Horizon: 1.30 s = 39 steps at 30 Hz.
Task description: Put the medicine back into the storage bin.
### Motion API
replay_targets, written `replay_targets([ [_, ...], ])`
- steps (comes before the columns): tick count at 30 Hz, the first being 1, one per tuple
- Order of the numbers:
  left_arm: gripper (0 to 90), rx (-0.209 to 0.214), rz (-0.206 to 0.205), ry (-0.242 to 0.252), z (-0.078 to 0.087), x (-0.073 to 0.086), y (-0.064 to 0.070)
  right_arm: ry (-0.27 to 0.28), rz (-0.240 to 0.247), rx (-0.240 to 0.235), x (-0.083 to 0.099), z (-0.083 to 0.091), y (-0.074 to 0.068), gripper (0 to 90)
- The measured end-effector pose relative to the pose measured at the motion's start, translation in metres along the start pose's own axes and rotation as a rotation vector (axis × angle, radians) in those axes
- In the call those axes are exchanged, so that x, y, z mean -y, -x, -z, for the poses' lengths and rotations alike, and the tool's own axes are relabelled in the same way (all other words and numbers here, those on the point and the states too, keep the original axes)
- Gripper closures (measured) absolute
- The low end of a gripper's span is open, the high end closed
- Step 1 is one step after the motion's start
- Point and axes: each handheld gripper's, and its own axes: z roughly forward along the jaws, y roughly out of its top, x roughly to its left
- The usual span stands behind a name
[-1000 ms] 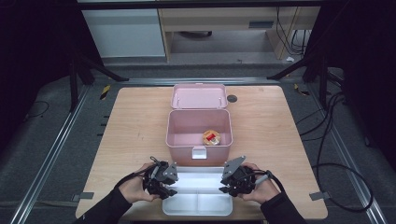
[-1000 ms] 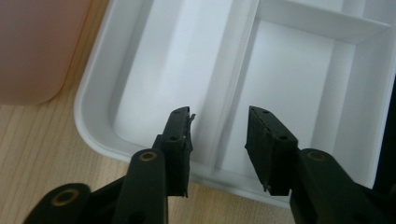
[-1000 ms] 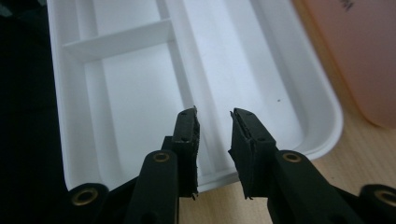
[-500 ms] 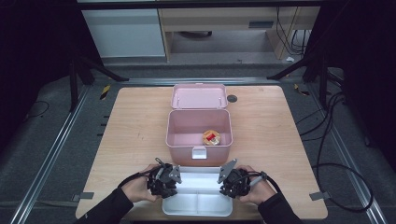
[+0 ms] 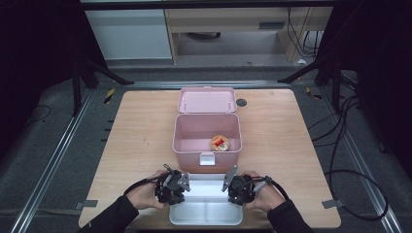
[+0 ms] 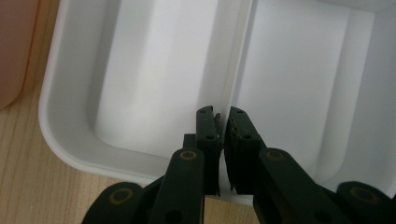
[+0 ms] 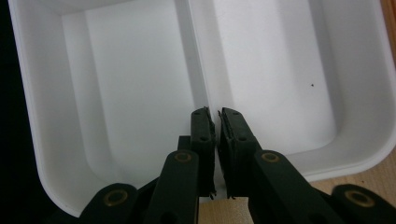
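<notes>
A white two-compartment tray point(image 5: 206, 209) lies at the table's front edge, just in front of an open pink box point(image 5: 187, 156). My left gripper point(image 5: 179, 186) is at the tray's left side and my right gripper point(image 5: 232, 187) at its right side. In the left gripper view the left gripper point(image 6: 223, 116) is shut on the tray's point(image 6: 140, 70) middle divider point(image 6: 238, 56) where it meets the rim. The right gripper point(image 7: 215, 116) pinches the same divider point(image 7: 194, 51) at the tray's point(image 7: 130, 84) opposite rim. Both compartments are bare.
The pink box holds a small orange and red item point(image 5: 219, 142) at its right. Its lid point(image 5: 206, 101) lies open behind it, beside a small black disc point(image 5: 241, 102). Bare wooden table point(image 5: 131, 141) extends to both sides. A corner of the pink box point(image 6: 14, 46) lies close to the tray.
Both grippers have edged inward onto the tray's two sides, with the hands sliding slightly towards the front edge. The tray and box have stayed in place.
</notes>
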Motion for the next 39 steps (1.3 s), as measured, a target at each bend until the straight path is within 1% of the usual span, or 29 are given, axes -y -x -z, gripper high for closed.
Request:
replay_targets([
  [2, 84.7, 0.003, -0.012, -0.005, 0.000, 0.000, 0.000, -0.004, -0.002, -0.007, -0.001, 0.000, 0.001, 84.9],
  [5, 85.0, 0.004, -0.014, -0.002, 0.001, 0.000, -0.001, -0.004, -0.002, -0.015, 0.000, 0.000, 0.002, 85.1],
  [6, 84.9, 0.006, -0.006, 0.004, 0.001, 0.000, -0.001, -0.003, -0.008, -0.021, 0.000, 0.000, 0.002, 85.3],
  [7, 85.1, 0.008, -0.003, 0.013, 0.003, 0.000, 0.000, 0.007, 0.001, -0.015, 0.001, 0.002, 0.002, 85.2],
  [10, 85.1, 0.011, -0.006, 0.017, 0.007, -0.001, 0.002, 0.016, 0.009, -0.022, 0.000, 0.009, 0.000, 85.6],
  [12, 84.8, 0.001, -0.005, 0.025, 0.019, -0.003, 0.007, 0.028, 0.020, -0.020, 0.000, 0.016, -0.003, 85.9],
  [13, 84.9, -0.002, -0.011, 0.031, 0.024, -0.003, 0.010, 0.032, 0.024, -0.017, -0.001, 0.021, -0.005, 86.0],
  [14, 85.1, -0.002, -0.011, 0.031, 0.024, -0.003, 0.010, 0.032, 0.024, -0.017, -0.001, 0.021, -0.005, 86.0],
  [15, 85.1, 0.001, -0.014, 0.038, 0.030, -0.004, 0.013, 0.038, 0.029, -0.016, -0.001, 0.025, -0.007, 85.9],
  [16, 85.0, -0.001, -0.012, 0.052, 0.038, -0.006, 0.016, 0.049, 0.031, -0.019, -0.001, 0.035, -0.011, 86.1],
  [17, 84.8, -0.001, -0.012, 0.052, 0.038, -0.006, 0.016, 0.058, 0.036, -0.018, 0.000, 0.040, -0.013, 86.2],
  [18, 84.7, -0.002, -0.004, 0.068, 0.047, -0.007, 0.019, 0.065, 0.034, -0.012, 0.000, 0.044, -0.015, 86.3],
  [19, 84.1, -0.002, -0.004, 0.068, 0.047, -0.007, 0.019, 0.065, 0.034, -0.012, 0.000, 0.044, -0.015, 86.3],
  [20, 84.0, 0.003, -0.003, 0.077, 0.057, -0.009, 0.021, 0.076, 0.037, -0.014, 0.000, 0.052, -0.019, 86.7],
  [22, 83.9, 0.001, -0.001, 0.089, 0.067, -0.012, 0.024, 0.085, 0.045, -0.018, -0.001, 0.061, -0.022, 87.1],
  [23, 83.9, -0.002, -0.006, 0.094, 0.073, -0.013, 0.025, 0.087, 0.042, -0.018, -0.002, 0.066, -0.023, 87.1],
  [25, 83.9, -0.012, -0.013, 0.109, 0.085, -0.016, 0.026, 0.102, 0.047, -0.016, -0.003, 0.076, -0.024, 87.2],
  [26, 84.0, -0.012, -0.013, 0.109, 0.085, -0.016, 0.026, 0.108, 0.050, -0.015, -0.004, 0.081, -0.023, 87.2],
  [27, 84.1, -0.020, -0.023, 0.120, 0.096, -0.019, 0.026, 0.116, 0.053, -0.013, -0.005, 0.086, -0.023, 87.2],
  [28, 84.2, -0.020, -0.023, 0.120, 0.096, -0.019, 0.026, 0.120, 0.057, -0.011, -0.006, 0.090, -0.022, 87.2],
  [29, 84.4, -0.032, -0.030, 0.127, 0.105, -0.022, 0.024, 0.124, 0.059, -0.007, -0.008, 0.095, -0.020, 87.2],
  [31, 84.6, -0.039, -0.033, 0.130, 0.113, -0.024, 0.019, 0.130, 0.069, 0.013, -0.011, 0.104, -0.017, 87.1],
  [32, 84.6, -0.039, -0.034, 0.132, 0.116, -0.026, 0.016, 0.132, 0.071, 0.013, -0.013, 0.108, -0.014, 87.1],
  [34, 84.7, -0.040, -0.030, 0.138, 0.122, -0.028, 0.009, 0.135, 0.072, 0.025, -0.017, 0.115, -0.008, 86.9],
  [35, 84.9, -0.040, -0.030, 0.138, 0.122, -0.028, 0.009, 0.137, 0.075, 0.035, -0.019, 0.118, -0.004, 86.8],
  [36, 84.9, -0.045, -0.029, 0.137, 0.126, -0.031, 0.001, 0.136, 0.074, 0.039, -0.021, 0.121, -0.001, 86.8],
  [37, 84.9, -0.048, -0.027, 0.139, 0.129, -0.032, -0.003, 0.141, 0.081, 0.053, -0.023, 0.125, 0.002, 86.9],
  [38, 84.5, -0.048, -0.027, 0.139, 0.129, -0.032, -0.003, 0.145, 0.085, 0.055, -0.025, 0.128, 0.005, 87.2],
  [39, 84.5, -0.042, -0.023, 0.139, 0.132, -0.034, -0.008, 0.147, 0.087, 0.050, -0.027, 0.132, 0.008, 87.2],
])
